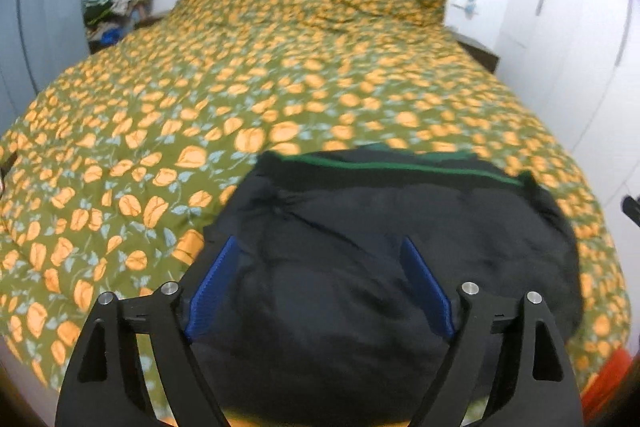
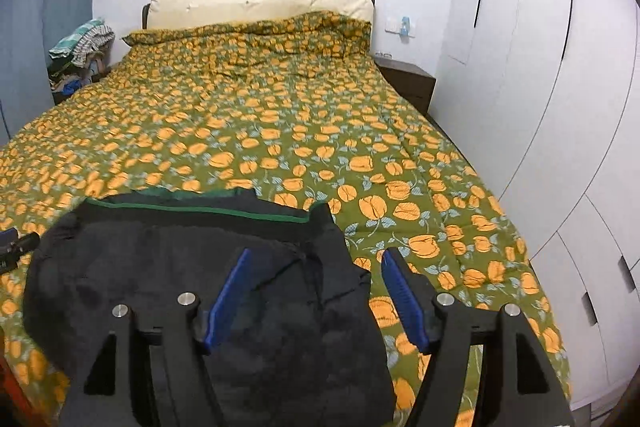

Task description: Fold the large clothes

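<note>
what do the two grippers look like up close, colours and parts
Both match: the left gripper and the right gripper each have two black angular finger arms with triangular cut-outs, round silver pivot pins at the joints, and flat ribbed blue pads on the inner faces. No cables, markings or sleeves show in either view.

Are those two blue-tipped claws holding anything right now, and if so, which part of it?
Nothing is held. The left gripper and right gripper both stand open above the black garment, which lies on the flowered bedspread.
</note>
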`<state>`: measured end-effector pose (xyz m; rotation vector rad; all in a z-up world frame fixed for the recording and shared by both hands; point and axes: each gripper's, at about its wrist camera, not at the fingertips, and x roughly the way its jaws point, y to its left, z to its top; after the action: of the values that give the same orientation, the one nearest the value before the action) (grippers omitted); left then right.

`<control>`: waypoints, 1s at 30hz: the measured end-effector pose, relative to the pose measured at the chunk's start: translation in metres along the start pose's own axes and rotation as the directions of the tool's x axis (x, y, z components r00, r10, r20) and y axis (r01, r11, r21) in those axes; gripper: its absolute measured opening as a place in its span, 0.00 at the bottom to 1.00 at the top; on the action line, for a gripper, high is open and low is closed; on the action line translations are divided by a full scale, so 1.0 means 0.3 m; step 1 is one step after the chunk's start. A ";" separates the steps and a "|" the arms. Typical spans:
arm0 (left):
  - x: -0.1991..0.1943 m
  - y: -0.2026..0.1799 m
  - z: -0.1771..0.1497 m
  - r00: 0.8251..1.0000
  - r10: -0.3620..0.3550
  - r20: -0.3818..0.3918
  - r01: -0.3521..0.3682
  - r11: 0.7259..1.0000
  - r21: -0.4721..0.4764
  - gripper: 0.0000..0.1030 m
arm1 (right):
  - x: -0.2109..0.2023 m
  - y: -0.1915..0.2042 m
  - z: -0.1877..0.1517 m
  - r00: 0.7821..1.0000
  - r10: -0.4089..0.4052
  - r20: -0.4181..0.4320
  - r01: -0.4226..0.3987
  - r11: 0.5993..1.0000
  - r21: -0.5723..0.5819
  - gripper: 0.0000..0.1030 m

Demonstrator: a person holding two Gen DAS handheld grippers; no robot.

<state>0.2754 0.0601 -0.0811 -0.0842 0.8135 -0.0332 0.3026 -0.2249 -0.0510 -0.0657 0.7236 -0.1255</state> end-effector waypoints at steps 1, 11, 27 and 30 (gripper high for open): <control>-0.027 -0.023 -0.005 1.000 -0.010 0.005 0.010 1.000 0.013 0.85 | -0.028 0.007 0.002 1.000 -0.005 0.005 0.005 1.000 -0.003 0.67; -0.144 -0.126 -0.062 0.999 -0.049 -0.024 0.050 0.998 0.045 0.86 | -0.197 0.037 -0.005 0.998 -0.043 0.036 0.044 0.999 -0.015 0.67; -0.251 -0.177 -0.069 1.000 -0.029 -0.008 0.029 0.998 0.054 0.89 | -0.284 0.088 -0.021 0.997 -0.044 0.061 0.048 0.997 -0.055 0.77; -0.261 -0.182 -0.064 1.000 -0.019 -0.004 0.020 0.998 0.058 0.89 | -0.294 0.091 -0.022 0.997 -0.048 0.066 0.051 0.997 -0.058 0.77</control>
<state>0.2080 0.0092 -0.0327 -0.0368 0.8150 -0.0755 0.2354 -0.1859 -0.0009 -0.1438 0.6612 -0.1486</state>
